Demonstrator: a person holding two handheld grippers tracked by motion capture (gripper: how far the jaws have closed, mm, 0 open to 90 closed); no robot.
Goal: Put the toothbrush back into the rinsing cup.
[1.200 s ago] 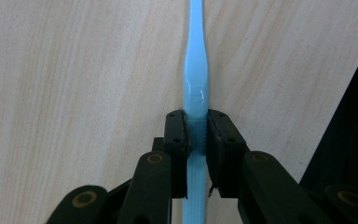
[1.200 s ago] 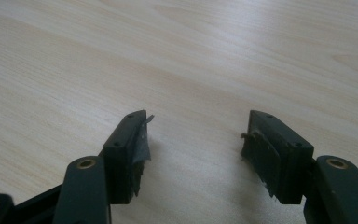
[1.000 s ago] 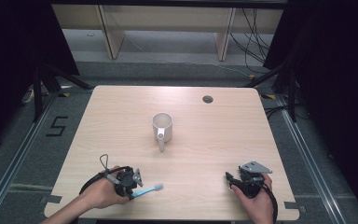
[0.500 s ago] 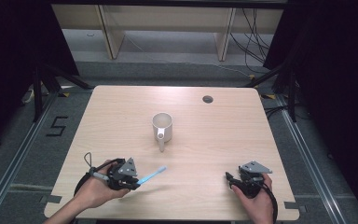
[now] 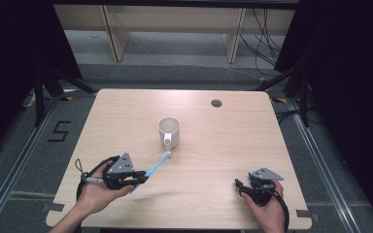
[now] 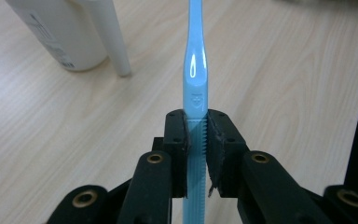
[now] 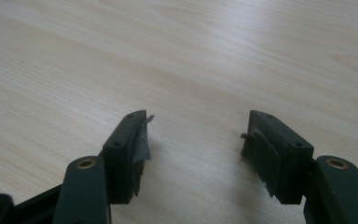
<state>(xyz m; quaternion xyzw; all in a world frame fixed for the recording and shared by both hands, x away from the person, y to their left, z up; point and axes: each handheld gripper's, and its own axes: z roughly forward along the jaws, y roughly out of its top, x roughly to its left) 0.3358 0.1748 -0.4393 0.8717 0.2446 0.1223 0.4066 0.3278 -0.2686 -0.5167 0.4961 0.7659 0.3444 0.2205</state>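
We see a light wooden table [image 5: 126, 111] from above. A white mug [image 5: 169, 131] stands near the middle of it, and its handle points toward the person. A small round hole [image 5: 216, 103] sits in the table top near the far edge, to the right of the mug.

The left tool [image 5: 138, 178] is at the near left part of the table, in the person's left hand [image 5: 96, 193]. It is clamped tight on a light blue toothbrush [image 5: 156, 164]. The toothbrush sticks out from the tool, up and to the right, and its far end comes close to the mug's handle. We cannot tell from above if that end touches the handle. A dark shadow lies on the table under the toothbrush, so it is lifted off the wood.

In the left gripper view, the two black jaws press on both sides of the toothbrush [image 6: 195, 93] handle. The mug [image 6: 65, 32] is up at the left, just beside the blue handle.

The right tool [image 5: 239, 186] is at the near right part of the table, in the person's right hand [image 5: 267, 206]. In the right gripper view, its jaws stand wide apart with bare wood [image 7: 191, 56] between them, and they hold nothing.
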